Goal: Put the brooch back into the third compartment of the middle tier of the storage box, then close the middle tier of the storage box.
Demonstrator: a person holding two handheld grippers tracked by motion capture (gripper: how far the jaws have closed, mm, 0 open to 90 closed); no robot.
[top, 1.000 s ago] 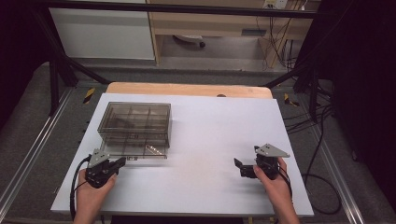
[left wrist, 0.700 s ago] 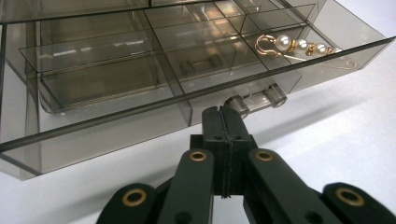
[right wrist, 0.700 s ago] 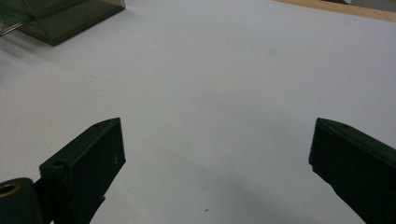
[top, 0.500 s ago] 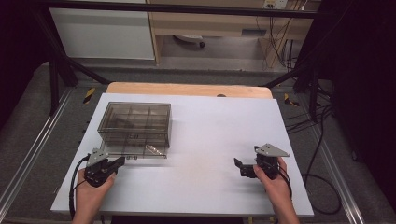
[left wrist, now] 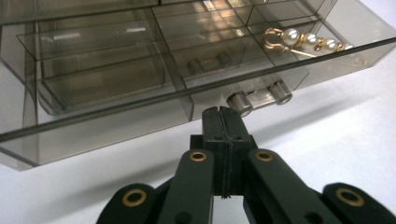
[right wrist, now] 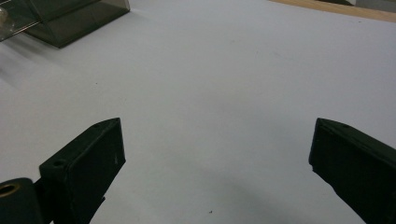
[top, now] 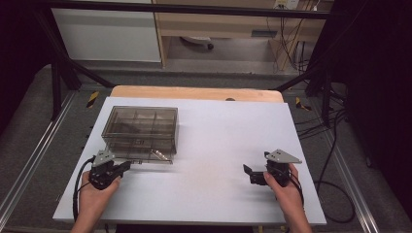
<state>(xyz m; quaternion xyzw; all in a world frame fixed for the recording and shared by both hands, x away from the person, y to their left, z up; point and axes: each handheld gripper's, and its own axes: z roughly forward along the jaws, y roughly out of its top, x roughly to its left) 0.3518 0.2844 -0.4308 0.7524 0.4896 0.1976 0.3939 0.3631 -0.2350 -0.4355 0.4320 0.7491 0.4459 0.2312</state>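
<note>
The left gripper (left wrist: 222,114) sits at the near left of the table (top: 218,145), its jaws pressed together with nothing between them, the tips just under the front edge of the box (top: 141,128) and beside the clear handle (left wrist: 259,97) of the drawer (left wrist: 187,79). The drawer stands pulled part way out of the smoky plastic box, and in its right-hand compartment lies a pearl earring (left wrist: 303,39) with gold fittings.

The risks, as I judge them, start here. With the tips closed and this close to the drawer front, a forward nudge could push the drawer crooked or slide the light box across the smooth table. If the aim is to take the handle, the jaws must open first; a grab made slightly off would slip from the rounded, glossy plastic (it offers little to bite on). A sharp tug could also jolt the earring against the divider or over it.

Further right, the right gripper (top: 257,174) rests low over bare table, well apart from the box, its 2 jaws spread wide and empty. From there it cannot steady the box, so any pull by the left alone may drag the whole box along.
</note>
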